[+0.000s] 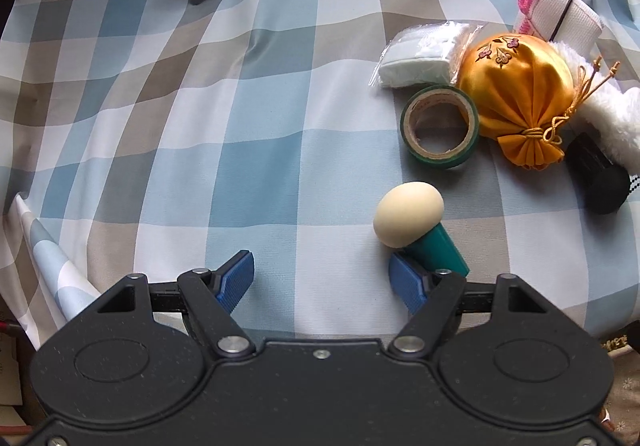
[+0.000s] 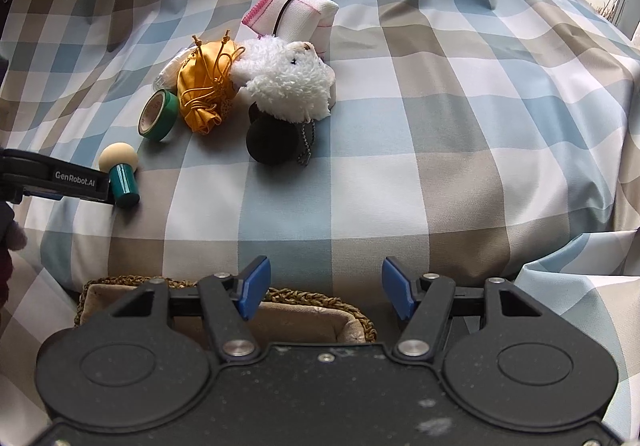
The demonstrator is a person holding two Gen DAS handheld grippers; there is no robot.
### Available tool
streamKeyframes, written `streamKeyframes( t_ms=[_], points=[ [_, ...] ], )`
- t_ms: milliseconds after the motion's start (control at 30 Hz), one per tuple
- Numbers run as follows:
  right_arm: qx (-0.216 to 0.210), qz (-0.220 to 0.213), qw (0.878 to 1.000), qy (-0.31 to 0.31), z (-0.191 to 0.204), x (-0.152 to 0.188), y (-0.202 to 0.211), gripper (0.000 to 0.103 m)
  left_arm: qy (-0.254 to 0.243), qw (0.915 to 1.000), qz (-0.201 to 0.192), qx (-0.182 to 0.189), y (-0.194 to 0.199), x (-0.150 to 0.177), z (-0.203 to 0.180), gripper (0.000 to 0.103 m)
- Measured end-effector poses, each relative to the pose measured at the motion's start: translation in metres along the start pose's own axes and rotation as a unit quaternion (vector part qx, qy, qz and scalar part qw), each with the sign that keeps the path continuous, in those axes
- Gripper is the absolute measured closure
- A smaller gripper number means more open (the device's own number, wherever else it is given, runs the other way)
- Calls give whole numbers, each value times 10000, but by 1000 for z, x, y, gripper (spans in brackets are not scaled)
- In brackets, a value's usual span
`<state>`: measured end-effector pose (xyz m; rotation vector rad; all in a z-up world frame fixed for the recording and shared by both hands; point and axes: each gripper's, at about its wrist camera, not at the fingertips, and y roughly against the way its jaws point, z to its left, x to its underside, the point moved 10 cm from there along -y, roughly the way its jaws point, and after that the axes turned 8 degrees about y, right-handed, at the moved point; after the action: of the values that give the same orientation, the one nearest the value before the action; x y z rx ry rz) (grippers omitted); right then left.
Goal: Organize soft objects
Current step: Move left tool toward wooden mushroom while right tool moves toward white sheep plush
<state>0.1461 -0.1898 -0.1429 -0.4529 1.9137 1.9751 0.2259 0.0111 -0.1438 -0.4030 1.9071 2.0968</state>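
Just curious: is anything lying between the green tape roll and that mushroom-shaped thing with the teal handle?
No. Only bare checked cloth lies between the tape and the mushroom, clearest in the left wrist view.

- The left gripper has a matte black plastic body, faintly speckled, with two large round housings, each embossed with a shallow circle.
- Black angled link arms pivot on silver round-headed screws; a small silver screw sits at the body's centre.
- Its blue ribbed rubber finger pads cap the black finger mounts.
- The right gripper has the same black body, silver screws and smooth blue finger pads, with pale dusty smudges on its casing.
- From the right wrist camera, the left gripper's black side bar carries white "GenRobot.AI" lettering.
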Motion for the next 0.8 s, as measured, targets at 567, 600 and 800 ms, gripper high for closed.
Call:
streamKeyframes(
  t_ms=[567, 600, 800],
  points=[
    [-48, 117, 9999, -42, -1, 3, -8, 40, 58, 9991, -46, 407, 14, 10, -1, 32],
    [-54, 110, 9999, -49, -1, 3, -8, 40, -127, 9992, -61, 369, 15, 14, -4, 32],
    [-79, 85, 9999, -102, -2, 2, -7, 40, -167, 9995, -120, 258, 8, 13, -12, 34]
  ],
)
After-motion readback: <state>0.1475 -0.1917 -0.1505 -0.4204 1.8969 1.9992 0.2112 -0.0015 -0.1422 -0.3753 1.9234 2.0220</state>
